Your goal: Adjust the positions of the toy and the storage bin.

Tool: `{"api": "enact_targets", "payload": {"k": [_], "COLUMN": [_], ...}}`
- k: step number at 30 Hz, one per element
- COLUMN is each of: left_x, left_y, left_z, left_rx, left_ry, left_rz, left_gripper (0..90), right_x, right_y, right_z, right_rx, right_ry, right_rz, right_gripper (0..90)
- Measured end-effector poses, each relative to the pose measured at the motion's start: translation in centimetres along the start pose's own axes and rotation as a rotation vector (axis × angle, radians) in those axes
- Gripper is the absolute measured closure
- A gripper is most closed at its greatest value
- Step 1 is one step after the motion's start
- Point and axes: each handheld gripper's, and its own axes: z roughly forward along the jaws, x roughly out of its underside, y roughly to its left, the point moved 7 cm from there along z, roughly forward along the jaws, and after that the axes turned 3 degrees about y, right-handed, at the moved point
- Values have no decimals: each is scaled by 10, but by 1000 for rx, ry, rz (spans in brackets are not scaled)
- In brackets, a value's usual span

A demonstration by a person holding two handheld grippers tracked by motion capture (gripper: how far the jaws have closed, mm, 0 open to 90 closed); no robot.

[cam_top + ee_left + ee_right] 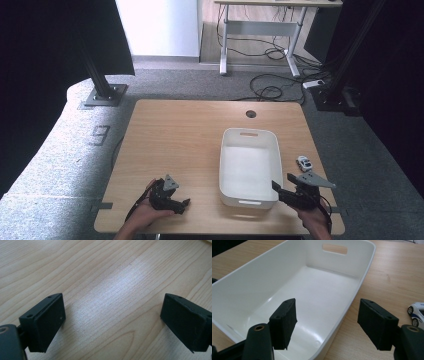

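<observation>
Already spread wide and empty, the right tool [327, 323] hangs over the white bin's [226, 150] near corner; the toy car [304, 163] sits right of the bin on the tabletop [175, 145]. Any careless swing toward it could clip the rim. The left tool [112, 322], also wide, idles.

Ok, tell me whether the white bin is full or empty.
Empty. The white bin shows its bare floor and walls in the right gripper view; the toy car sits outside on the table.
</observation>
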Motion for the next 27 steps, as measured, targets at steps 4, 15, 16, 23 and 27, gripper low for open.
{"api": "enact_targets", "payload": {"k": [4, 15, 16, 23, 27], "left_x": [0, 0, 0, 0, 0], "left_y": [0, 0, 0, -1, -1], "left_z": [0, 0, 0, 0, 0], "left_rx": [0, 0, 0, 2, 2], "left_ry": [1, 1, 2, 1, 0], "left_rz": [0, 0, 0, 2, 2], "left_gripper": [62, 62, 62, 62, 62], "right_x": [3, 11, 11, 16, 19], "right_y": [-1, -2, -2, -3, -1], "right_z": [5, 15, 15, 23, 27], "right_rx": [-10, -5, -6, 17, 27], "right_ry": [12, 54, 58, 89, 110], "right_rz": [9, 12, 14, 10, 7], "right_gripper": [366, 424, 429, 464, 470]}}
